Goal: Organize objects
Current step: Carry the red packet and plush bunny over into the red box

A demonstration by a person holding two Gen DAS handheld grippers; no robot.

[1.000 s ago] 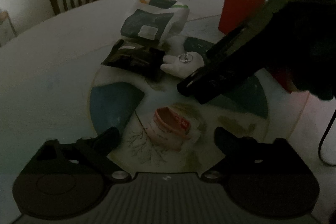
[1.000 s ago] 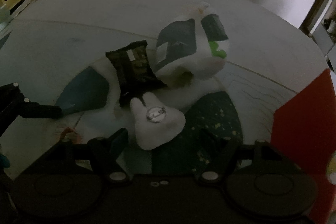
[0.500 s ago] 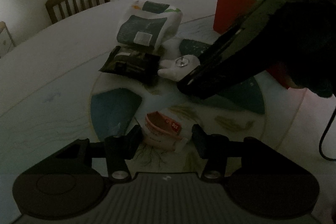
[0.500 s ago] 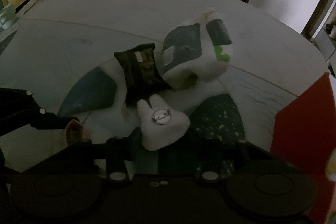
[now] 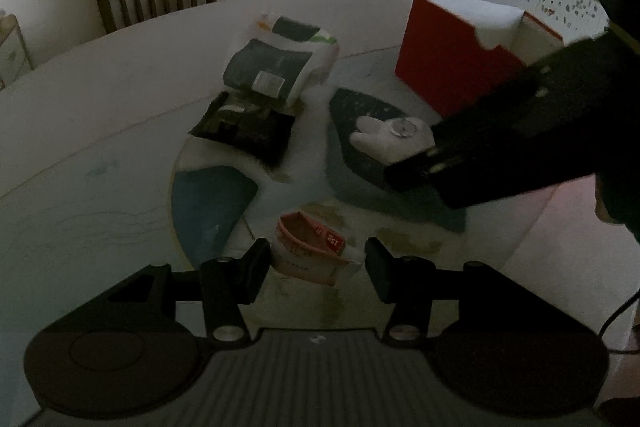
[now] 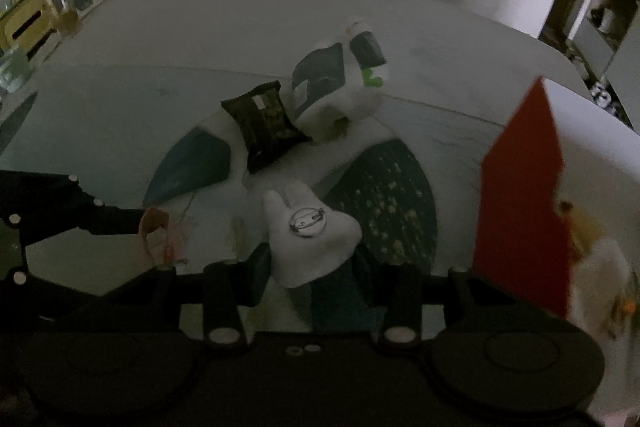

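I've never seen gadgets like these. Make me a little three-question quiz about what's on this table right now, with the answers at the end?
1. True or false: the left gripper is closed on the pink packet.
2. What does the right gripper hold: A) the dark packet, B) the white plush toy, C) the red box?
3. Fill in: the round metal pin is fixed to the ____.

Key:
1. True; the packet sits pinched between both fingers.
2. B.
3. White plush toy.
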